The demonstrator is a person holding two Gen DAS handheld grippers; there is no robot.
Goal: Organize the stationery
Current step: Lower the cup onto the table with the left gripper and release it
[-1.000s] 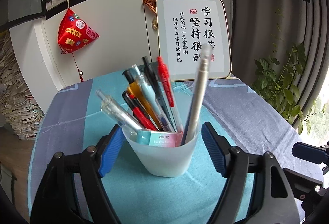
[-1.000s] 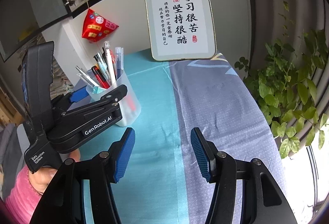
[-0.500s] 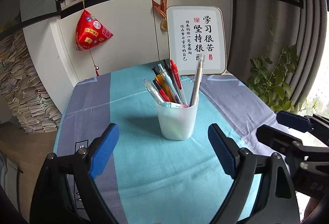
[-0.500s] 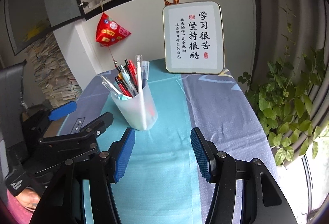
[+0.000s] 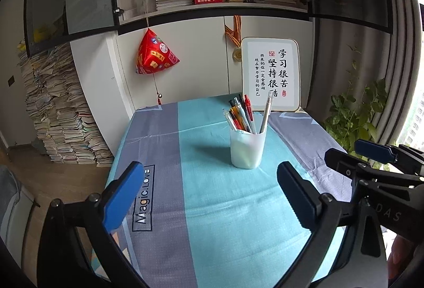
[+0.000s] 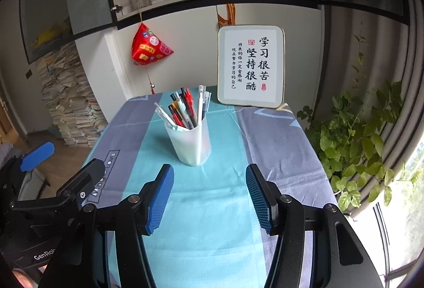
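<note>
Translucent cup (image 5: 247, 149) full of upright pens (image 5: 242, 117); both grippers' fingers (image 6: 160, 199) apart, empty.

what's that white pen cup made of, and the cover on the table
The pen cup looks like frosted translucent plastic: the pens' colours show dimly through its matte wall. The table cover looks like woven cotton-type fabric: soft creases, printed colour bands and lettering.

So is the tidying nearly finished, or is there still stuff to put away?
It looks nearly finished. The pens all stand in the frosted white plastic cup on the blue striped tablecloth, and no loose stationery shows. Nothing is in hand: the left tongs have just been opening and hold nothing, and the right tongs are open and empty too. Nothing visible is left to put away.
</note>
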